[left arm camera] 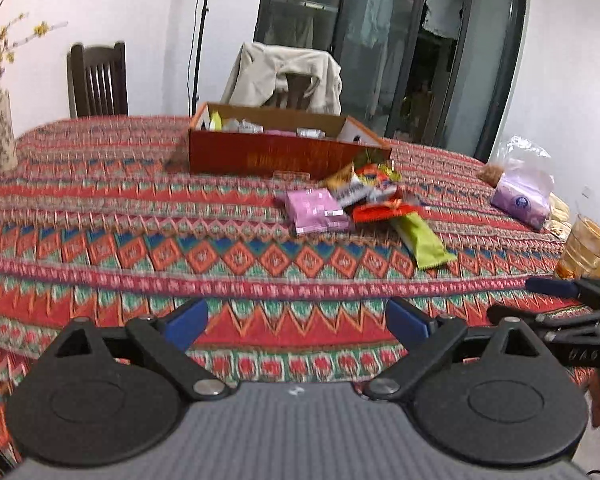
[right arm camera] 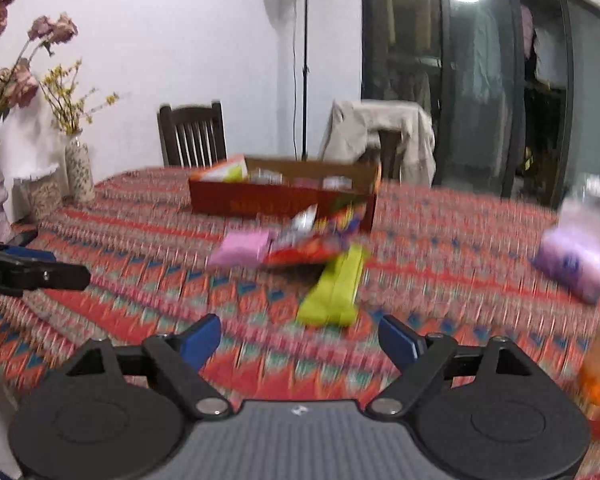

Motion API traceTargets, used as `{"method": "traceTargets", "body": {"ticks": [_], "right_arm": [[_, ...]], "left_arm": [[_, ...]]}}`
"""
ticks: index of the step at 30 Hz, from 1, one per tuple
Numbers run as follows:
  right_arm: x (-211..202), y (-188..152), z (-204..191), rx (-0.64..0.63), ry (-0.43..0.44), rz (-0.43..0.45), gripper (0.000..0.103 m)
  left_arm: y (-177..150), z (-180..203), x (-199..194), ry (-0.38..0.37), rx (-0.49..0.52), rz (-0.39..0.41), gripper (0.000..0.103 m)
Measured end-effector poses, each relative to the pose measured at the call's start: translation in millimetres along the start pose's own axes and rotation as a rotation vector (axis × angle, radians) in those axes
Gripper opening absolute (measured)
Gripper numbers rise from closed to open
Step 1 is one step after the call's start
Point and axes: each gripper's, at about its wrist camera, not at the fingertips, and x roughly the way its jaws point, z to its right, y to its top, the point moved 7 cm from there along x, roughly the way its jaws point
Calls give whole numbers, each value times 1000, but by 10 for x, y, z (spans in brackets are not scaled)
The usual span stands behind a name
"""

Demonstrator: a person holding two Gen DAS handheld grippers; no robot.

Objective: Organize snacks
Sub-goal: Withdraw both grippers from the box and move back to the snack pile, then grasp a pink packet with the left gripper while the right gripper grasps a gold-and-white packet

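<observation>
Left claw: the left claw (left arm camera: 298, 318) is spread wide and grasps nothing; it hangs over bare patterned cloth at the near side of the tabletop (left arm camera: 100, 240), well short of the snacks.
Right claw: the right claw (right arm camera: 299, 340) is also spread wide with nothing between its blue fingertips (right arm camera: 396, 344); the green packet (right arm camera: 336, 288) lies just ahead of it.
Snacks: a loose pile (left arm camera: 360, 200) sits mid-tabletop, just in front of the box, with a pink packet (left arm camera: 316, 210) on its left, a red wrapper (left arm camera: 380, 212) and several smaller wrappers in the middle, and the green packet sticking out towards the claws.
Box: an open red cardboard box (left arm camera: 276, 154) stands behind the pile and already has a few items inside.
Step in hand: my reading is that one claw is closing in for a pick, most likely the right one on the green packet, since it is nearest and lies clear of the heap at its near end.
How to do it well: come in low along the cloth and close across the packet's narrow width near its free end, so the red wrapper resting on its far end is not dragged along. Lift before moving towards the box, and release over a bare patch inside.
Caution: the right view is blurred, so the exact overlap of wrappers is unclear. A glass (left arm camera: 584, 246) and a purple tissue pack (left arm camera: 522, 200) stand at the right edge, near the right claw's side.
</observation>
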Motion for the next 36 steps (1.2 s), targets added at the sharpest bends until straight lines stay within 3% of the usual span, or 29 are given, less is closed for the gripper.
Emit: {"method": "traceTargets", "body": {"ticks": [5, 13, 18, 23, 28, 30, 32, 36], "right_arm": [[-5, -192, -41, 3, -25, -33, 86], [40, -55, 63, 36, -44, -9, 86], [189, 9, 170, 78, -56, -8, 86], [357, 152, 285, 105, -75, 5, 85], [525, 312, 329, 107, -89, 19, 85], [605, 369, 322, 103, -94, 24, 85], [669, 438, 302, 102, -92, 31, 84], [791, 669, 253, 91, -86, 73, 84]], "left_arm": [[-53, -17, 45, 1, -15, -9, 97], [50, 19, 280, -19, -46, -37, 97], [307, 102, 707, -45, -59, -39, 97], [648, 213, 1395, -57, -72, -70, 96], [911, 255, 1987, -29, -37, -80, 87], [938, 253, 2142, -32, -27, -95, 76], [918, 229, 2211, -13, 7, -96, 62], [853, 76, 2029, -42, 3, -87, 62]]}}
